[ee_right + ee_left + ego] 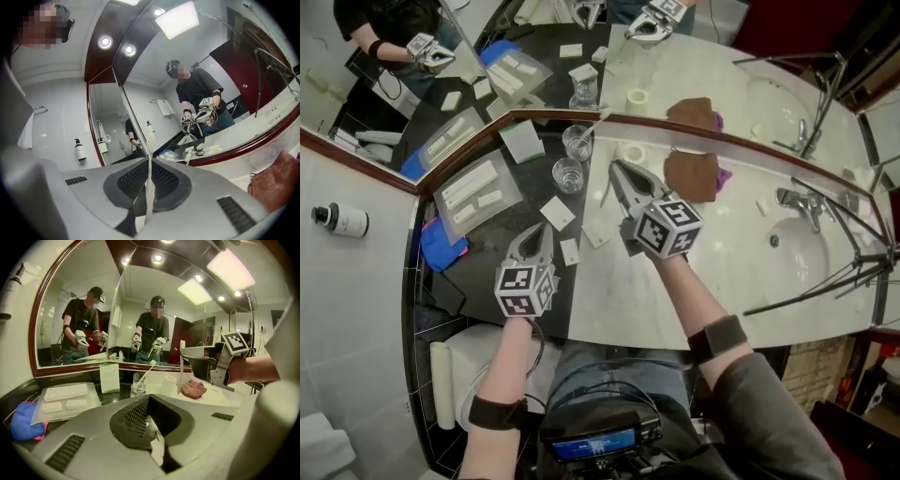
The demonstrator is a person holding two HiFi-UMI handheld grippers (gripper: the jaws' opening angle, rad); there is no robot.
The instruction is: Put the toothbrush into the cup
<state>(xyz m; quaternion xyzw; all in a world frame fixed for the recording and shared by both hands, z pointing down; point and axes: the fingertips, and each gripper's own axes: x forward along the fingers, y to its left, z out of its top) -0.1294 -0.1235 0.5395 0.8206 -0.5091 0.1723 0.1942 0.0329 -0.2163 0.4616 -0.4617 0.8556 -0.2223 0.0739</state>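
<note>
Meeting under corner mirrors (703,66), black counter (546,183), marble counter (675,281), sink (797,248), toothbrush (149,187) held

my left gripper (540,232) and right gripper (619,171) are grey shells with dark mesh pads (164,180), each bearing a white cube (667,225) of black square markers. a dark band (719,337) wraps each forearm. right sleeve (773,412) dark grey, jeans (623,361) blue, thin cables (581,375), blue-lit screen (598,444) at my waist.
</note>
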